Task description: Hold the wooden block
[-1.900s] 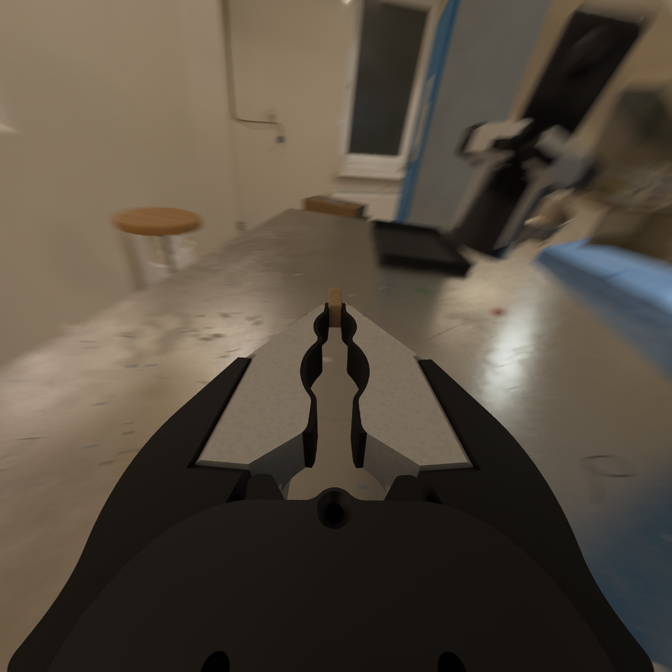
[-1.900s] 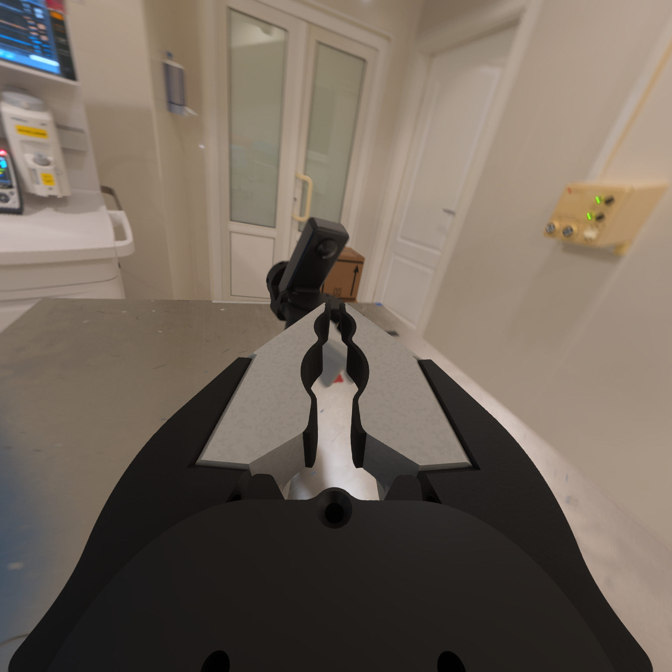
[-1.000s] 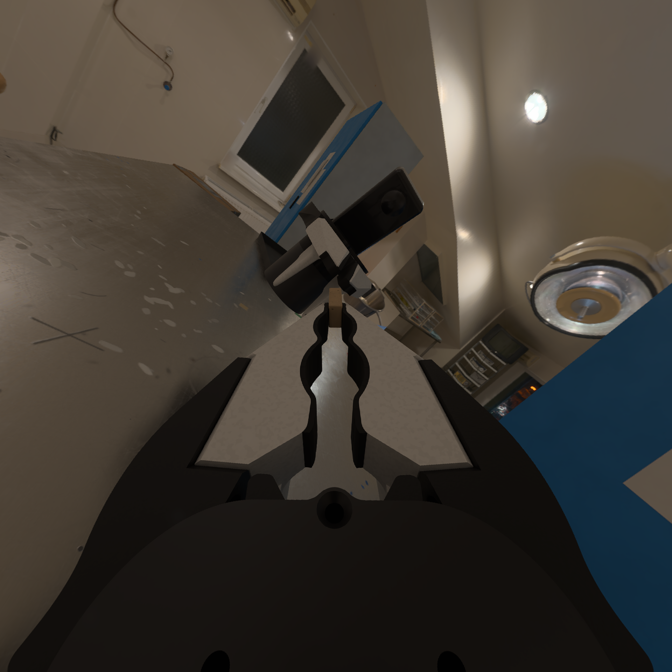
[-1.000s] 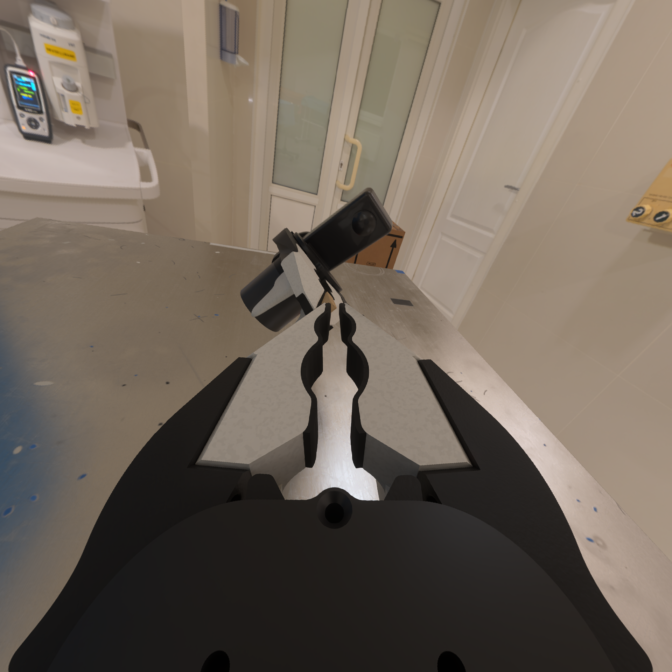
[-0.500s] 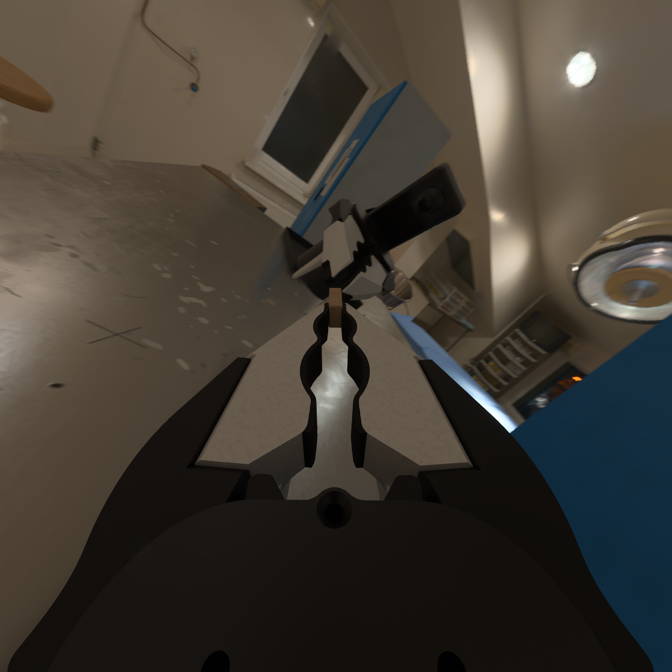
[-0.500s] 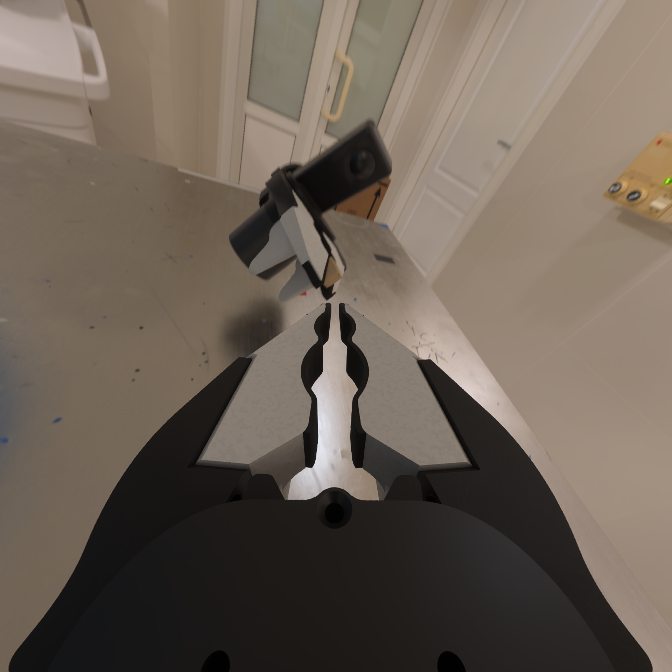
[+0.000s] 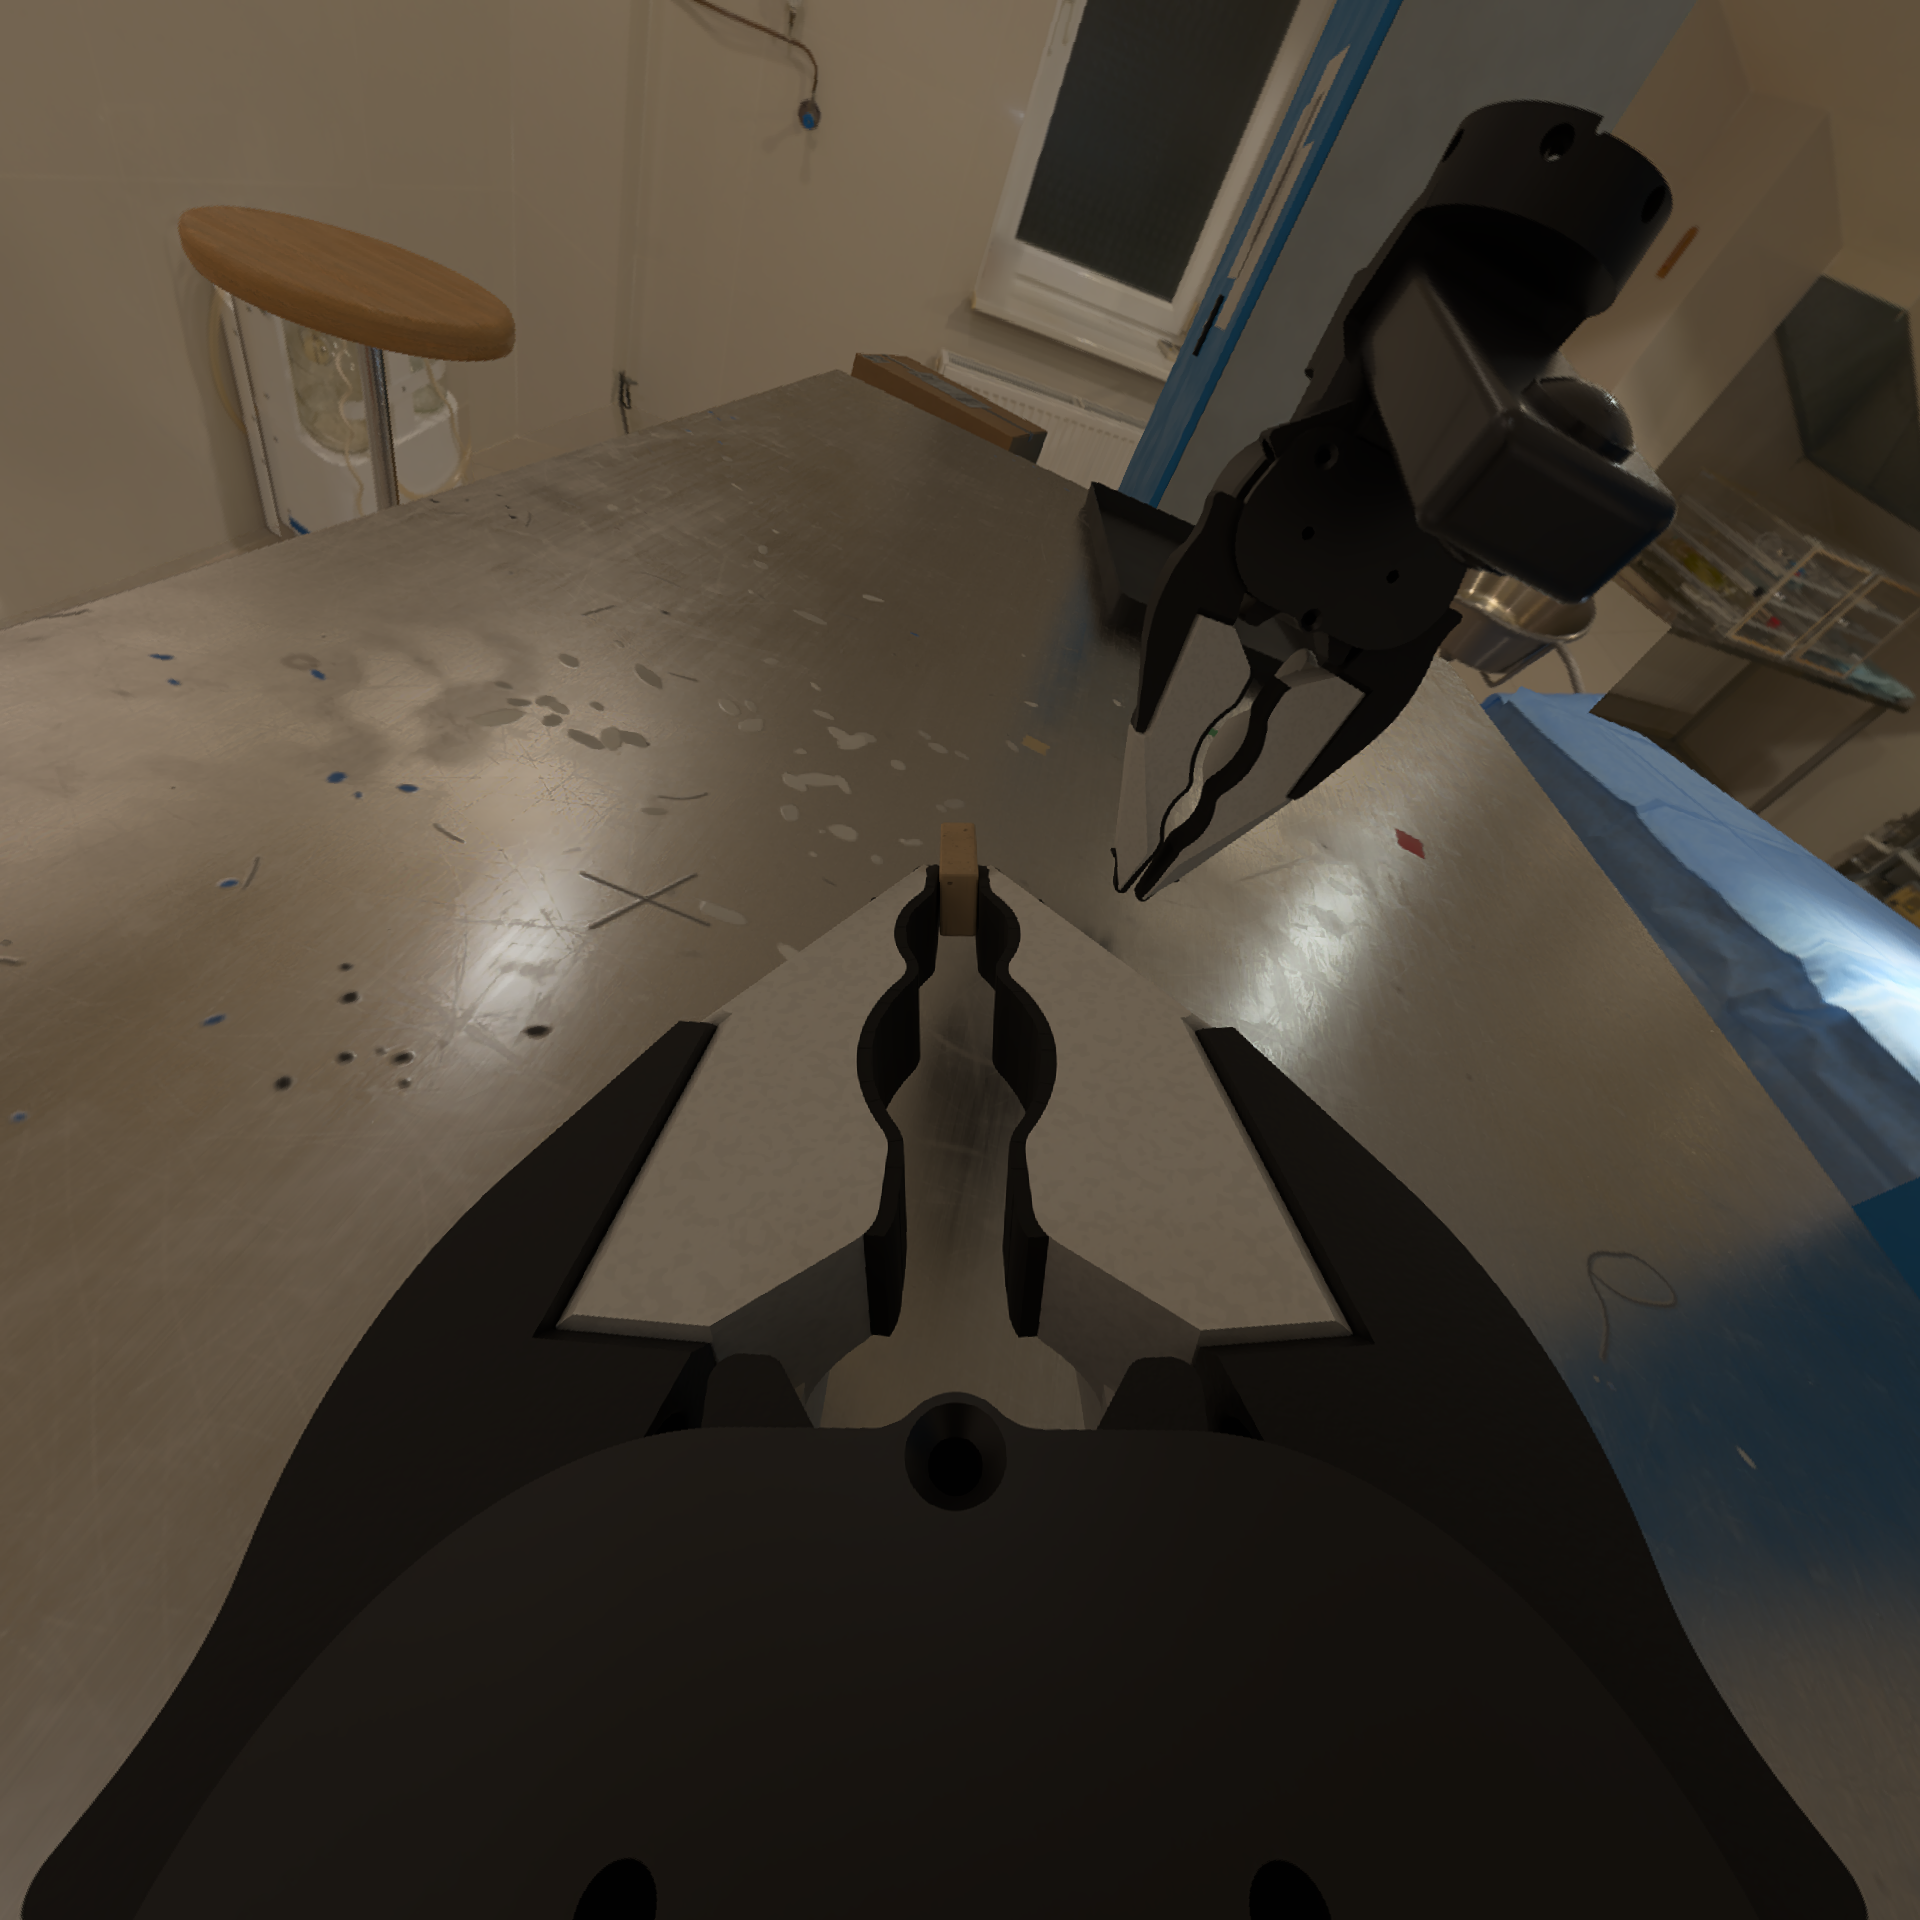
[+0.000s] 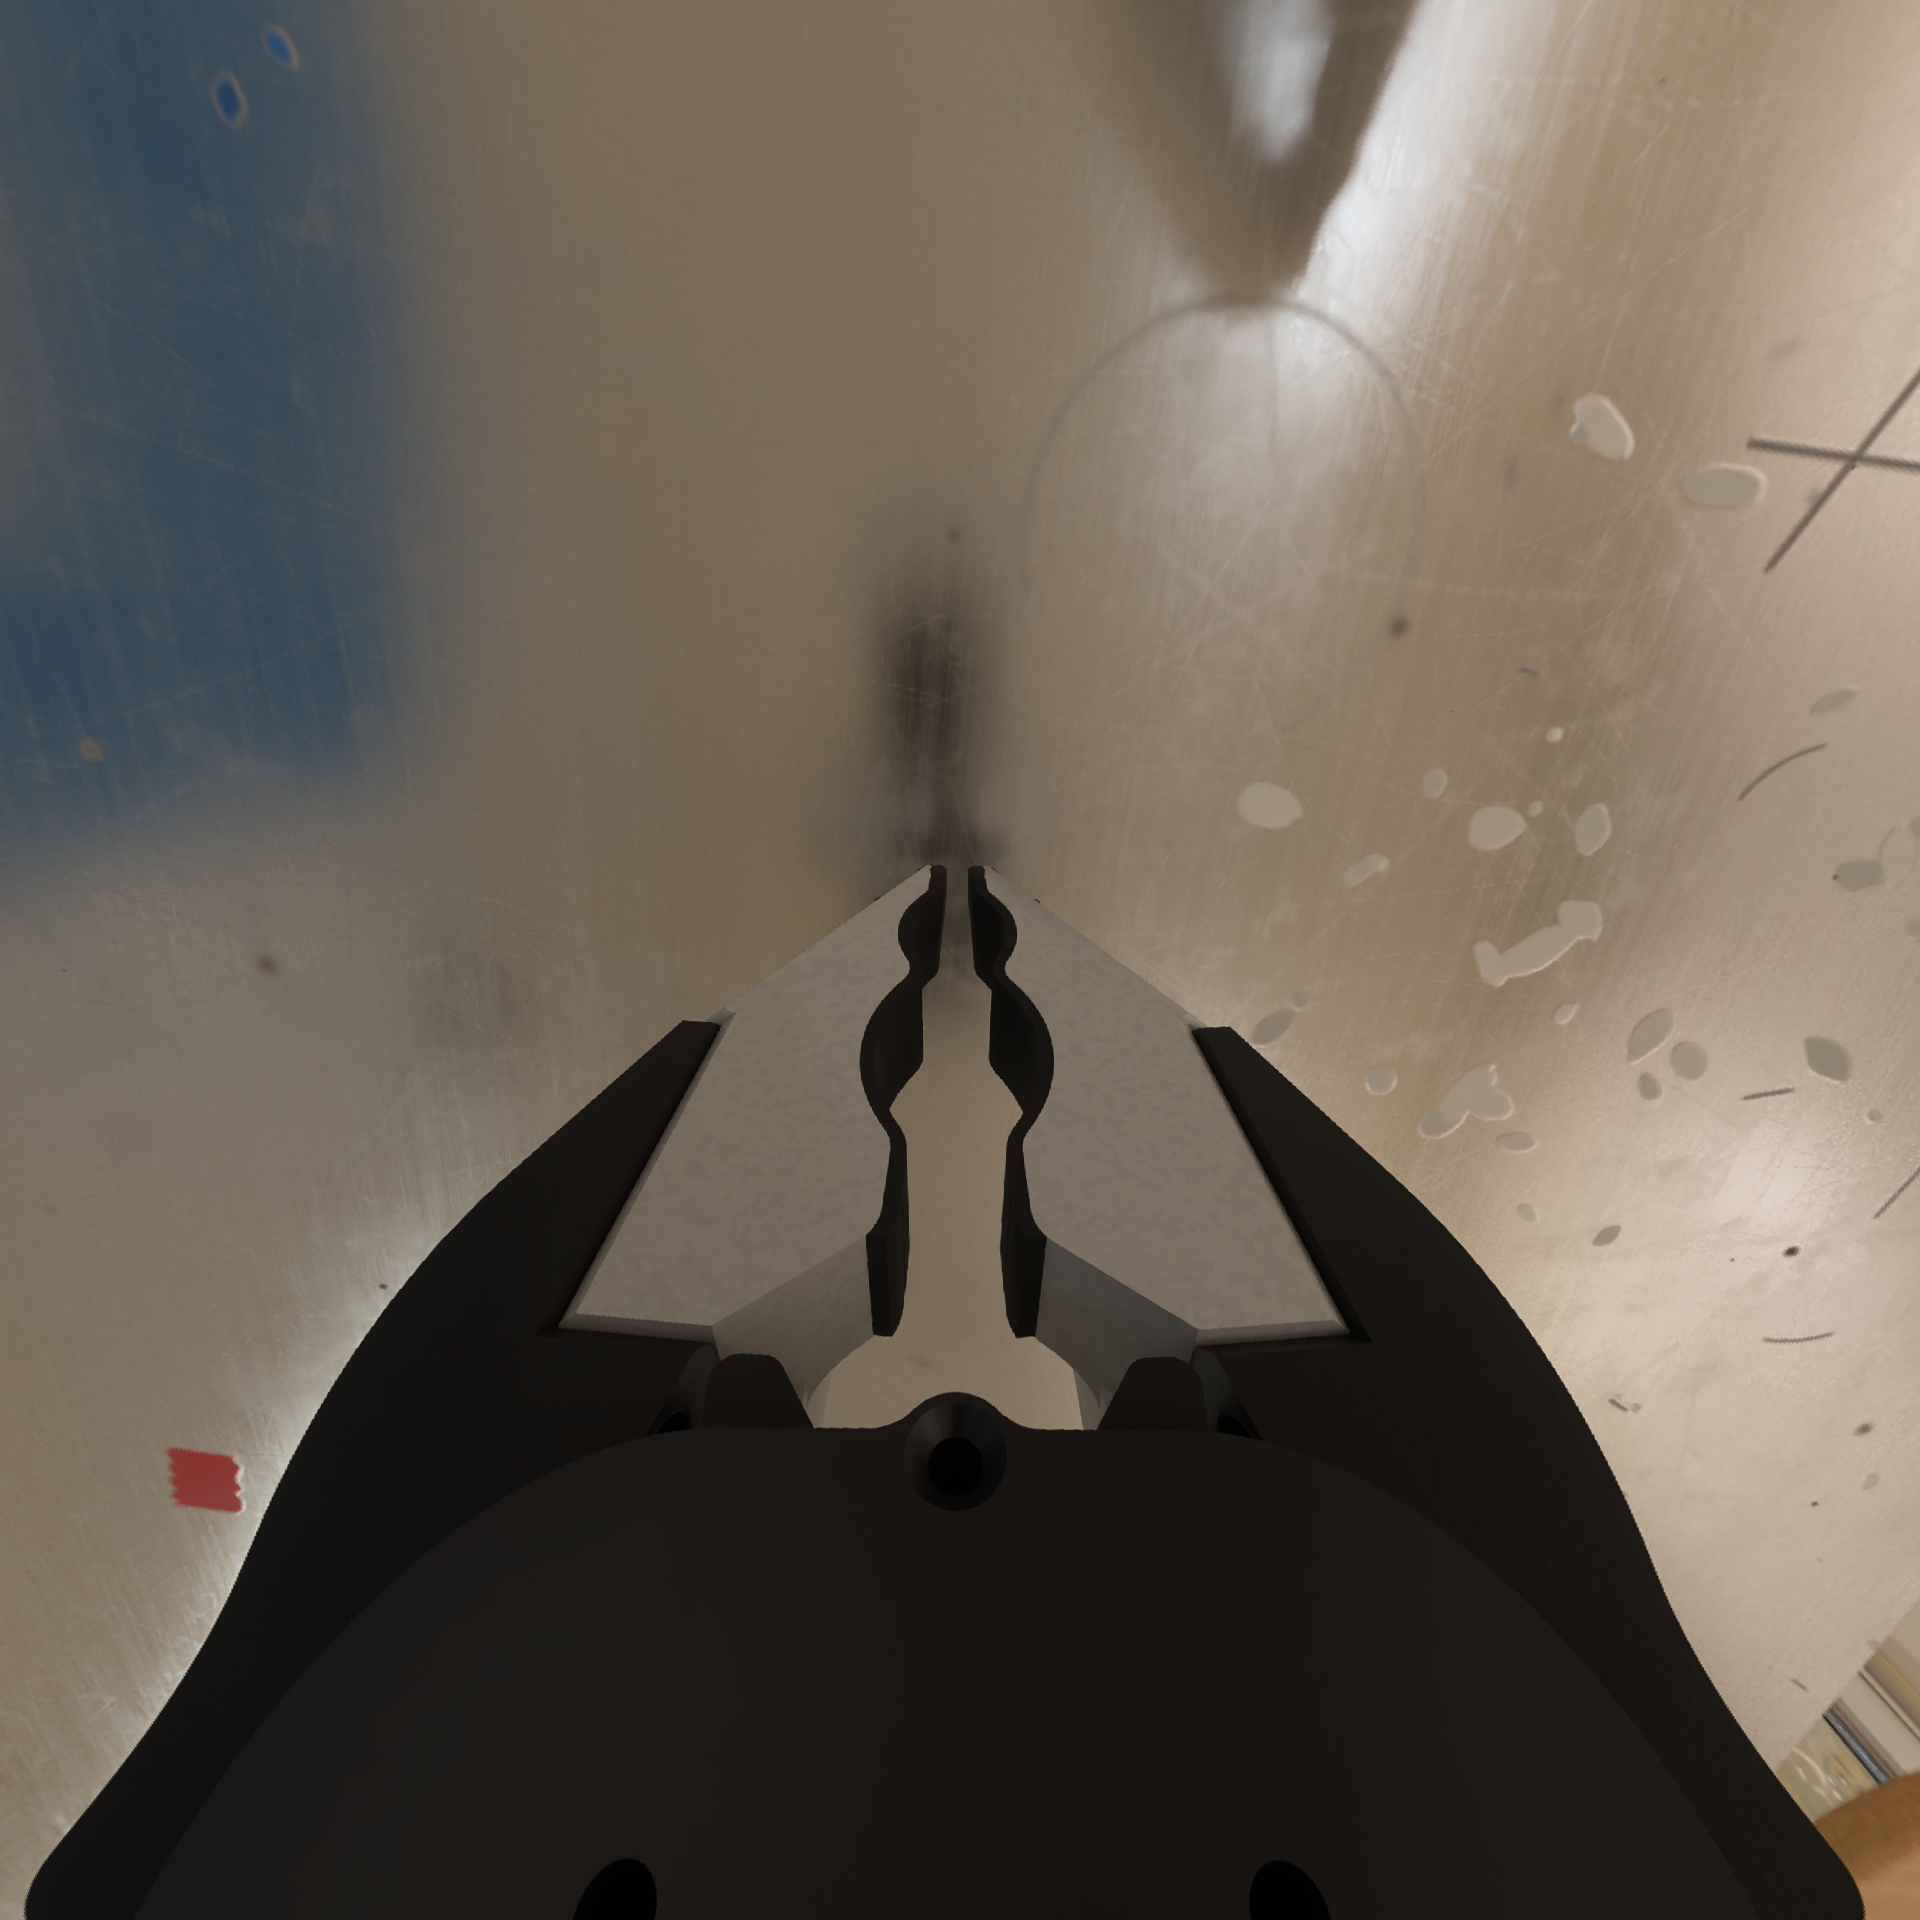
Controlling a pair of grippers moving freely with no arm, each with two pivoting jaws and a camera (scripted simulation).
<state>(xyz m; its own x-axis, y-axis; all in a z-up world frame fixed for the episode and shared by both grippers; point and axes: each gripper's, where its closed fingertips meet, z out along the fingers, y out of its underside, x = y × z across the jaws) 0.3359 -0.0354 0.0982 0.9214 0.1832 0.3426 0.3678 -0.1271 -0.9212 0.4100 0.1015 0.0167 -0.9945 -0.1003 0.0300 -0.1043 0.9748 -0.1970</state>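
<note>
The left hand-held gripper (image 7: pixel 957 883) is closed on the wooden block (image 7: pixel 957 891). The block is small and pale, and it stands upright between the two fingertips, with its top a little above them. It is lifted off the bench (image 7: pixel 436 769), a scratched grey metal surface with pale spots and a thin cross mark (image 7: pixel 646 900).

The right hand-held gripper (image 8: pixel 953 871) carries nothing. Its jaws are nearly together, with only a narrow slit between the tips. In the left wrist view it (image 7: pixel 1138 885) hangs in the air to the right of the block, tips pointing down at the bench, near the block but apart from it. Its own camera shows mostly the bench and a dark shadow just ahead of its tips.

I judge that the step in hand is the holding itself: the grasp is made and the block is in the air. The next move probably asks only for a steady grip and no tilting, so that the block does not slip from the tips. The right one should keep away from the block.
</note>
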